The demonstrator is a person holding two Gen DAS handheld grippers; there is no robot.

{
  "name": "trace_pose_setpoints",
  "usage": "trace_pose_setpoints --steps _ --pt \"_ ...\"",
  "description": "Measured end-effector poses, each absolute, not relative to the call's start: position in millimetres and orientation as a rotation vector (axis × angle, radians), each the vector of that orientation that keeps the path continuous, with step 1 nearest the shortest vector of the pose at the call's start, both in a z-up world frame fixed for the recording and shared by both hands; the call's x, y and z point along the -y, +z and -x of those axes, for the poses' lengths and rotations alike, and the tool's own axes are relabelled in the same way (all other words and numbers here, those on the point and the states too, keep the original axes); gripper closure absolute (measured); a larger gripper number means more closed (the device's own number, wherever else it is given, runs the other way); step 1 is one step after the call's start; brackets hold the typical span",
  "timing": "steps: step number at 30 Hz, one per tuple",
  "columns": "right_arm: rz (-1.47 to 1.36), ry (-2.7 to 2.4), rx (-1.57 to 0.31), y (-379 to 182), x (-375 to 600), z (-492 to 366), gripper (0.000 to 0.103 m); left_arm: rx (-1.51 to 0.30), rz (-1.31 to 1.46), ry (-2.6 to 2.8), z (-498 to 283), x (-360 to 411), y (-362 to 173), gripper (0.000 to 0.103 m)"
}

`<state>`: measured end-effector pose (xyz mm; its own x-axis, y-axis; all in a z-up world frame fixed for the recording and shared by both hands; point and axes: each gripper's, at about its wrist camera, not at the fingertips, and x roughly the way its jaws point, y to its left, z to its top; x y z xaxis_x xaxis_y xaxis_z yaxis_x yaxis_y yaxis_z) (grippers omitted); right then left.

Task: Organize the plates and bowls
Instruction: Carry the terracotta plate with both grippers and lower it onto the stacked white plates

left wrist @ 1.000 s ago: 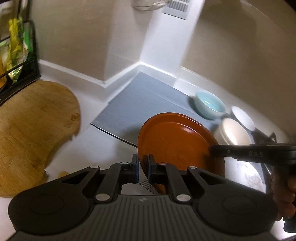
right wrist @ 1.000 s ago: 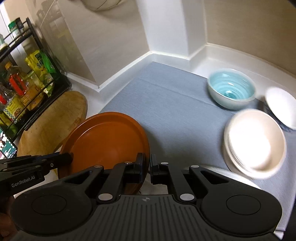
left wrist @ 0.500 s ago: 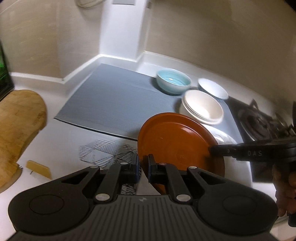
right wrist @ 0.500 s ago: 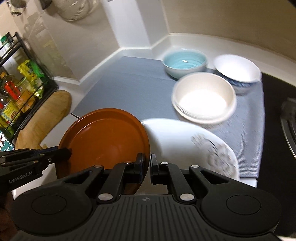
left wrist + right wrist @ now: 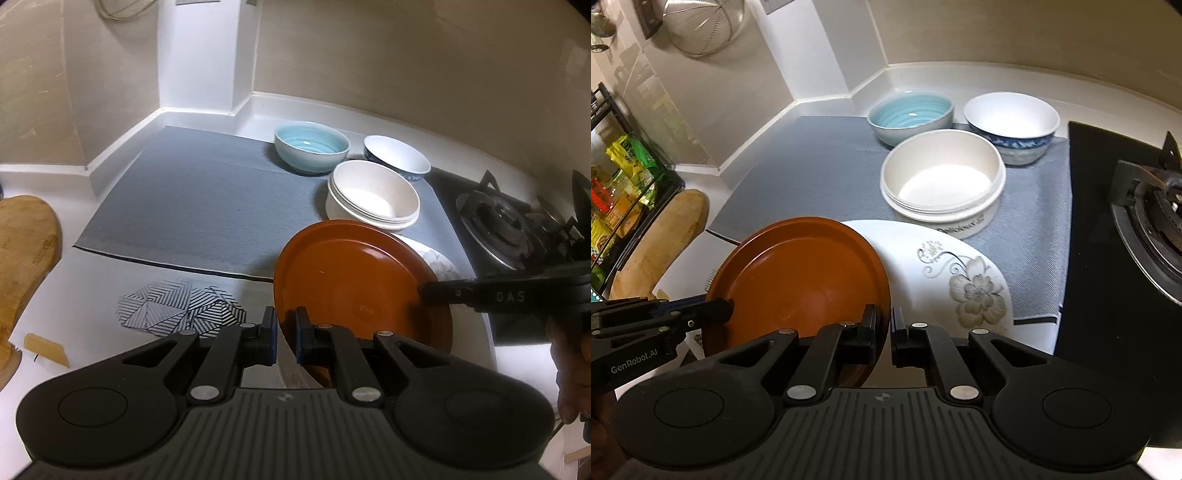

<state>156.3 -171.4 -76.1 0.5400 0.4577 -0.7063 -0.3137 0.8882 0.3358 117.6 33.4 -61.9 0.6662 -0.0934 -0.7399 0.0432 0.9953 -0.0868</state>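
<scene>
Both grippers are shut on the rim of an orange-brown plate point(image 5: 354, 280), held in the air. My left gripper point(image 5: 286, 330) clamps its left edge. My right gripper point(image 5: 884, 332) clamps its right edge point(image 5: 801, 280). The plate hangs over the left part of a white flowered plate point(image 5: 945, 273) lying on the grey mat point(image 5: 812, 162). Behind it stand a stack of white bowls point(image 5: 942, 181), a light blue bowl point(image 5: 910, 116) and a blue-patterned white bowl point(image 5: 1012, 123).
A gas stove point(image 5: 1145, 221) lies to the right of the mat. A wooden cutting board point(image 5: 22, 243) and a black-and-white striped trivet point(image 5: 181, 308) lie on the counter at left. A rack of bottles and packets point(image 5: 617, 199) stands at far left. Walls close the back.
Both grippers have carried the orange plate to the right, from over the bare mat to over the white flowered plate. The grip on the plate is unchanged.
</scene>
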Motion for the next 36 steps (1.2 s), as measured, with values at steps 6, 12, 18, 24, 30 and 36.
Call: trace_pose_setpoints --steps 6,12,18,24,30,36 --pt "-0.173 0.441 -0.902 -79 182 -157 0.095 -0.857 0.041 -0.108 -127 -22 -69 0.093" --pt "-0.152 0.414 -0.935 -86 189 -160 0.095 -0.887 0.048 -0.125 -134 -15 -79 0.093" --pt "-0.135 0.406 -0.949 -89 189 -160 0.095 -0.912 0.055 -0.12 -138 -12 -86 0.093" --pt "-0.11 0.399 -0.964 -92 189 -163 0.095 -0.938 0.056 -0.125 -142 -9 -91 0.093" --pt "-0.091 0.396 -0.971 -94 188 -163 0.095 -0.95 0.059 -0.127 -143 -9 -94 0.093" --pt "-0.08 0.397 -0.978 -96 187 -162 0.095 -0.963 0.064 -0.127 -143 -9 -97 0.093"
